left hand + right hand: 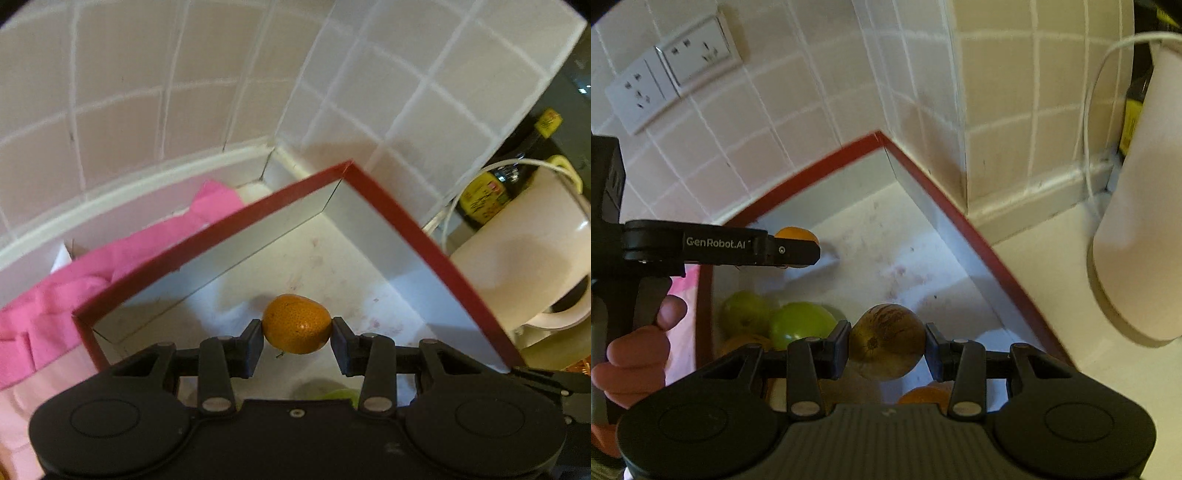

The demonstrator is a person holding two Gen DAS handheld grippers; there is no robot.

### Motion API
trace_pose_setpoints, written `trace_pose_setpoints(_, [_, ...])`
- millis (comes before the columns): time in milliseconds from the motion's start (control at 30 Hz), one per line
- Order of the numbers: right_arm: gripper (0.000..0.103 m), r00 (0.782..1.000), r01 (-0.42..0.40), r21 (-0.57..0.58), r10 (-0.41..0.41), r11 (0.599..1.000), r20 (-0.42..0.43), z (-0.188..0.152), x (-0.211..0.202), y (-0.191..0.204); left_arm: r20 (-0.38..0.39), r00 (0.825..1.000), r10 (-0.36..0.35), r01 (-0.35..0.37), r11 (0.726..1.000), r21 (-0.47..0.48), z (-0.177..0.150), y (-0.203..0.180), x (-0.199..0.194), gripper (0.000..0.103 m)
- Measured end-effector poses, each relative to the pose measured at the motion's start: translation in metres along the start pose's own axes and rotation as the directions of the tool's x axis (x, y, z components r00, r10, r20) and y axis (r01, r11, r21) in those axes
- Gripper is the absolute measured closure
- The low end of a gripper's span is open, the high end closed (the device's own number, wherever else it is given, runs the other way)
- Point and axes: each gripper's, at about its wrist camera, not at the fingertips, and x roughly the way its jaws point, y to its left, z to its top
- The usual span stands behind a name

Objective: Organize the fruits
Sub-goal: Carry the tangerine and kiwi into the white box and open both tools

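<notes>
Red-rimmed box (pixel 388 206): gripped speckled orange fruit (pixel 297 324)

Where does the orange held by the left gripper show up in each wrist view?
Left wrist: orange at lower centre, between the left gripper fingers, over the box.
Right wrist: orange at mid-left, mostly hidden behind that gripper's finger.
Shared landmark: the box's red rim.

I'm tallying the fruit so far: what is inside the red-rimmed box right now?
In the red-rimmed box: two green fruits, orange fruit partly hidden by the right gripper, which covers the near floor.
</notes>
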Motion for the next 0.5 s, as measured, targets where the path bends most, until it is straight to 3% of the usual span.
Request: trace_pose_setpoints(500, [0.057,0.999,0.033,-0.007,-0.033,0.999,-0.012,-0.001,0.016,0.000,-0.024,0.999,0.022,-0.022,1.000,-0.007,0.002,-0.002,0.017,0.056])
